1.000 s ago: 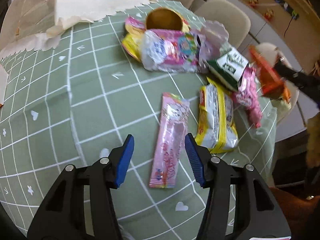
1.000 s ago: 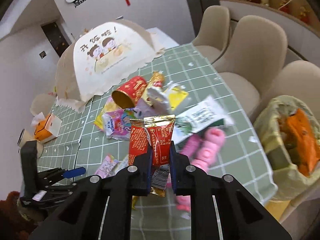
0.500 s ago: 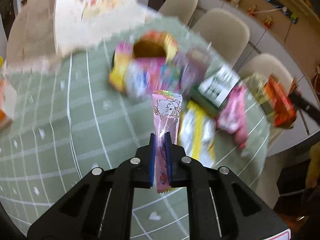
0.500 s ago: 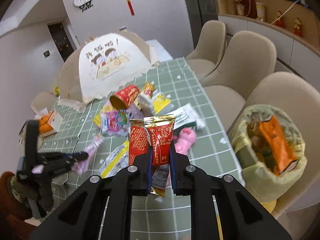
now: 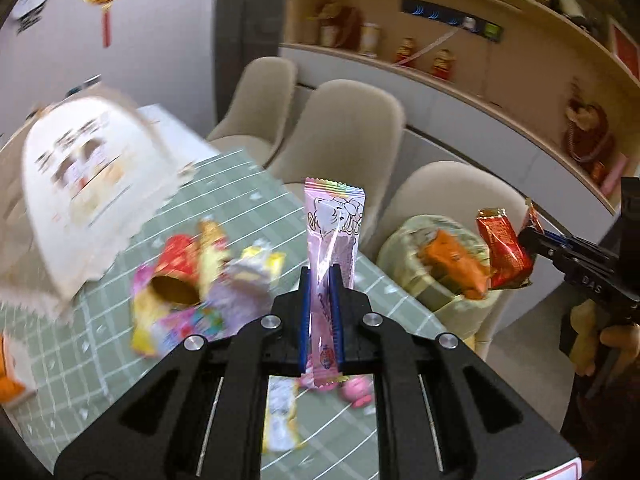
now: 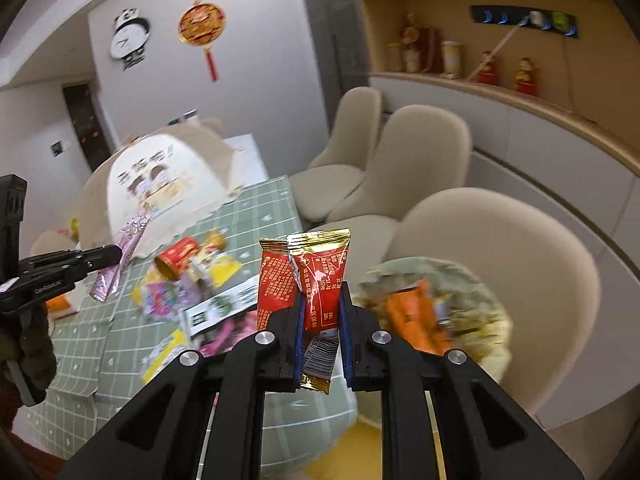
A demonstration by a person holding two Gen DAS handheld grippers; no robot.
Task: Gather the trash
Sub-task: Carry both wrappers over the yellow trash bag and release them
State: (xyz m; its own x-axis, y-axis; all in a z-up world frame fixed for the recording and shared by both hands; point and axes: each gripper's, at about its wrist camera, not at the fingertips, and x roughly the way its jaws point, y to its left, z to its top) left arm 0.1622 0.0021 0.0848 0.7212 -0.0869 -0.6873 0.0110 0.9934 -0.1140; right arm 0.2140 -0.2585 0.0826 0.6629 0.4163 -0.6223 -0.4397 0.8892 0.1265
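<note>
From the left wrist view, we saw our left claw (image 5: 320, 312) pinching a long pink wrapper (image 5: 332, 248), which stood upright between the blue pads (image 5: 305, 316) and rose well above them. Below and to the left lay the desk (image 5: 240, 184) with its green checked cloth, carrying a blurred heap of wrappers (image 5: 200, 280) and a red paper cup (image 5: 176, 276) on its side. To the right, beside the desk edge, stood the trash bin (image 5: 444, 264), lined with a pale bag, with an orange packet (image 5: 452, 264) inside. Our right claw (image 5: 524, 240) came in from the right edge, gripping red packets (image 5: 504, 252) close to the bin.

From the right wrist view, our right claw (image 6: 320, 320) was clamped on two red packets (image 6: 320, 280) with gold tops, held upright side by side. Just right of them we saw the trash bin (image 6: 480, 288) in front of a beige chair (image 6: 520, 260), the orange packet (image 6: 416, 316) visible inside. On the left, our left claw (image 6: 112, 256) held the pink wrapper (image 6: 124, 252) above the desk (image 6: 264, 208), where the heap of wrappers (image 6: 192, 292) lay.
</note>
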